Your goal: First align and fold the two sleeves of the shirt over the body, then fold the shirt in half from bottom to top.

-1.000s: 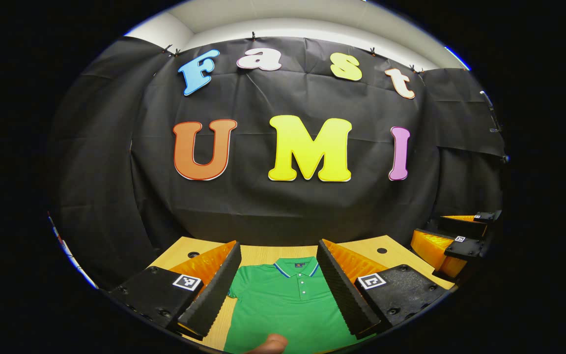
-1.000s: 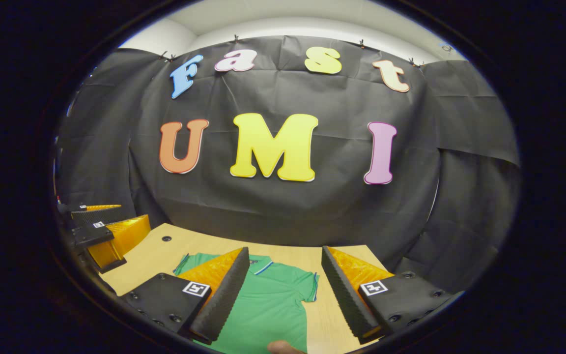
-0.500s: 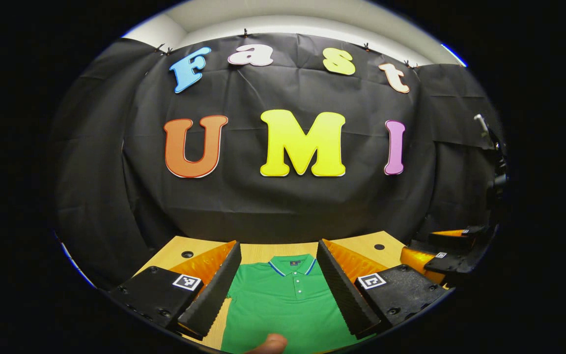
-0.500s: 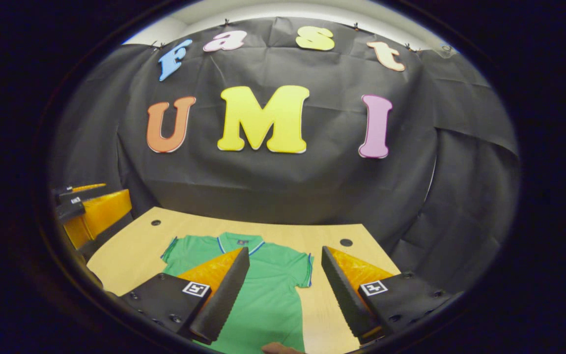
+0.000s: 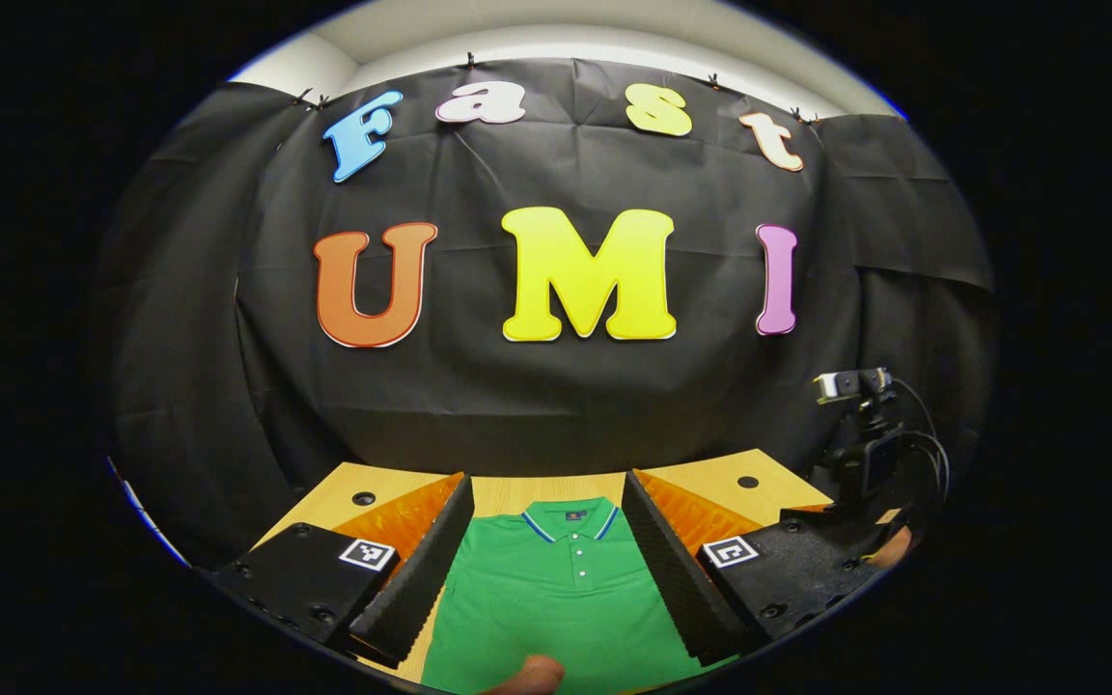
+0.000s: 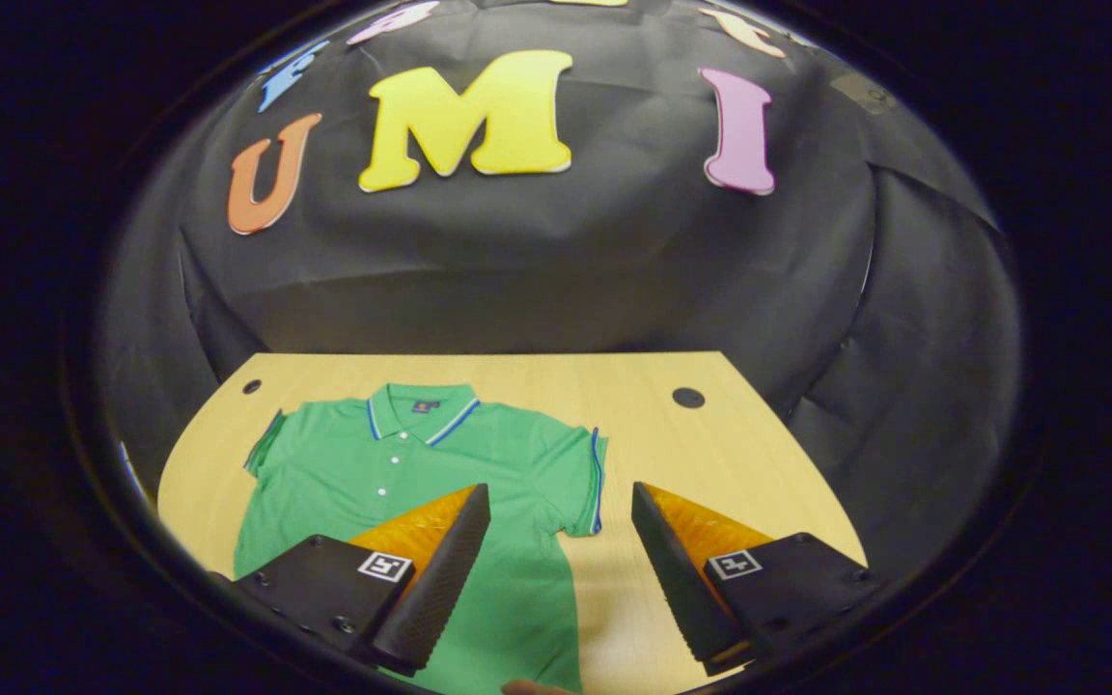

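Both the left hand-held gripper (image 5: pixel 548 565) and the right hand-held gripper (image 6: pixel 561 569) hang with jaws apart, holding nothing, above a green polo shirt (image 6: pixel 402 483). The shirt lies flat, collar away, on the wooden bench (image 6: pixel 691 454). Both short sleeves are spread outward; no fold appears made, so all three remain.

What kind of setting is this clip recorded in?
Most likely a staged recording booth, not a home: black cloth wall draped behind a bare wooden table, a green polo shirt laid flat on it, and a camera on a stand beside it.
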A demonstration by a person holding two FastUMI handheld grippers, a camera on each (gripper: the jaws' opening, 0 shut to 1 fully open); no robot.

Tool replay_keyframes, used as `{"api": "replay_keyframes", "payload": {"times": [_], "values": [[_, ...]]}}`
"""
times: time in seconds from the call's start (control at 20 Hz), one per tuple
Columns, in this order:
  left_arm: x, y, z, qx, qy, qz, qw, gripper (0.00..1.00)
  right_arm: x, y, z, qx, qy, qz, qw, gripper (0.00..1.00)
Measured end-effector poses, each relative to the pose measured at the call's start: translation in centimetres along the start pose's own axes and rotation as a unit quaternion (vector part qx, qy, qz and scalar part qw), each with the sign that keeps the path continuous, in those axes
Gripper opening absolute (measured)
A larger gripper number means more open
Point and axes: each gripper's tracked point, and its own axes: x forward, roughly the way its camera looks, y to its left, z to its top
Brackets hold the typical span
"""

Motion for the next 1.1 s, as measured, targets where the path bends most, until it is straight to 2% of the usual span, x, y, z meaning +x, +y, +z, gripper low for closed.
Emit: {"api": "replay_keyframes", "payload": {"times": [0.4, 0.7, 0.75, 0.8, 0.85, 0.9, 1.05, 1.1], "values": [[0.1, -0.7, -0.7, 0.012, 0.014, 0.031, 0.999, 1.00, 11.2, -3.5, -4.3, -0.017, 0.075, -0.026, 0.997, 0.95], [-0.9, -0.8, -4.3, 0.014, 0.063, 0.049, 0.997, 1.00, 14.2, -4.3, -6.1, 0.008, 0.119, -0.025, 0.993, 0.95], [-1.1, -0.8, -4.4, 0.016, 0.066, 0.051, 0.996, 1.00, 14.3, -3.9, -5.8, 0.017, 0.116, -0.016, 0.993, 0.80], [-1.2, -0.8, -4.4, 0.017, 0.066, 0.052, 0.996, 1.00, 14.5, -3.8, -6.0, 0.017, 0.119, -0.014, 0.993, 0.79], [-1.2, -0.9, -4.5, 0.015, 0.067, 0.052, 0.996, 1.00, 14.6, -3.8, -6.1, 0.017, 0.118, -0.011, 0.993, 0.68], [-1.3, -0.9, -4.8, 0.012, 0.070, 0.052, 0.996, 1.00, 14.5, -3.7, -6.1, 0.017, 0.121, -0.011, 0.992, 0.64], [-1.8, -1.2, -6.0, 0.006, 0.084, 0.053, 0.995, 1.00, 14.5, -3.1, -5.9, 0.021, 0.128, -0.009, 0.992, 0.26], [-1.9, -1.2, -6.3, 0.006, 0.088, 0.054, 0.995, 1.00, 14.4, -2.9, -6.0, 0.017, 0.129, -0.011, 0.991, 0.22]]}}
